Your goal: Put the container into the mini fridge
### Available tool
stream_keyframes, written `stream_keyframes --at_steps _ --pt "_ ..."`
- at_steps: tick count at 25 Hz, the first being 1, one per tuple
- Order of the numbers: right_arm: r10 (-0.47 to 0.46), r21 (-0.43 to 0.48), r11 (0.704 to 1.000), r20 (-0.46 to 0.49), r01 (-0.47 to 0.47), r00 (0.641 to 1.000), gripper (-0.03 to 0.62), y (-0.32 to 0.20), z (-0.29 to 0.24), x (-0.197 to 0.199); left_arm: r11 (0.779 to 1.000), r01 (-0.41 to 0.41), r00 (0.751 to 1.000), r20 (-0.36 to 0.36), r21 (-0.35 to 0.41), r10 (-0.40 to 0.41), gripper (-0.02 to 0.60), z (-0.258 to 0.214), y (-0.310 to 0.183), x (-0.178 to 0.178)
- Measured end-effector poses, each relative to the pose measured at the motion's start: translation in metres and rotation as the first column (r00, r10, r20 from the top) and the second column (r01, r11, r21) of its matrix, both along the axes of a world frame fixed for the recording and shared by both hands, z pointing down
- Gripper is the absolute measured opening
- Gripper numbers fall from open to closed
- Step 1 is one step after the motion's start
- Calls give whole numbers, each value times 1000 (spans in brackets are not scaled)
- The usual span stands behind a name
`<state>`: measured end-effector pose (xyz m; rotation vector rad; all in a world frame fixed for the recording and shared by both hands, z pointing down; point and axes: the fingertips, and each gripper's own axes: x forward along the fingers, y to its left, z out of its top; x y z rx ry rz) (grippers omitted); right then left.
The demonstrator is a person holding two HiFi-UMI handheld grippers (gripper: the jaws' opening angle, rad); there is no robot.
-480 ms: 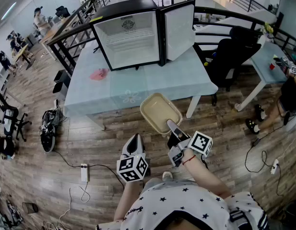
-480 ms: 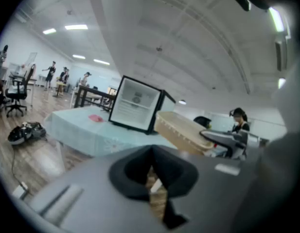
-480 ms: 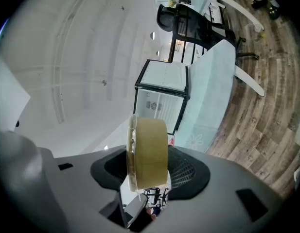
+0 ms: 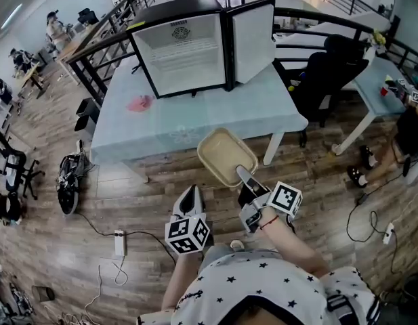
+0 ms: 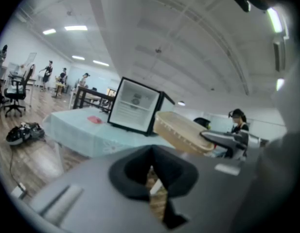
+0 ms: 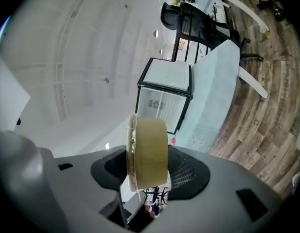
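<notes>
Carrying the container (image 4: 224,156) toward the open mini fridge (image 4: 185,53), the right gripper (image 4: 244,179) clamps its near rim well short of the fridge while the left gripper (image 4: 190,205) hangs closed and empty, so next comes a level forward reach inside.

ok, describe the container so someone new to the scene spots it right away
Start at the light-blue table carrying the open mini fridge. At its near edge, the right gripper holds the container in the air. It's the only shallow beige tray, empty.
</notes>
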<state>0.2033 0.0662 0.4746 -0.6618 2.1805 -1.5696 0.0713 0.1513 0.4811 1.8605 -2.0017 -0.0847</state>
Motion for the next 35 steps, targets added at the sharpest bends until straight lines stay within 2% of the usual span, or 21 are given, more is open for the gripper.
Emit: stream_keyframes --at_steps 7,13,22,35 --pt "-20 -1 1000 16 20 1000 224 -4 0 2 1000 4 1000 -4 -11 -4 8 4 -1 5" --pt "-13 -50 999 39 15 999 224 -7 7 0 1000 11 1000 -7 -23 -12 8 8 1 7" --pt "-28 -46 999 46 30 999 224 -8 6 -6 999 33 999 -16 -34 -34 8 11 4 -1" --pt "-20 -47 999 64 23 998 224 -61 4 -40 999 19 999 -32 -30 -20 8 16 -49 -33"
